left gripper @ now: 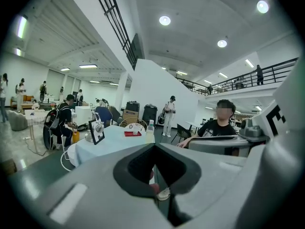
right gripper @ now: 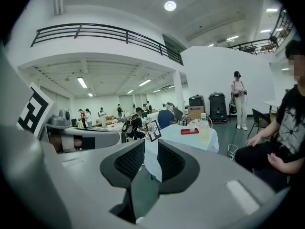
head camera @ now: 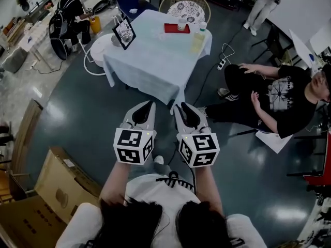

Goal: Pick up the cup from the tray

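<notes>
A clear cup stands on a red tray at the far side of a table with a pale blue cloth. Both also show small and distant in the gripper views: the cup on the tray, and the cup on the tray. My left gripper is shut and empty. My right gripper has a narrow gap between its pads and holds nothing. Both hang side by side over the floor, well short of the table.
A bottle and a picture frame also stand on the table. A wicker chair is behind it. A person sits on the right. Cardboard boxes lie at the lower left. A cable and power strip trail on the floor.
</notes>
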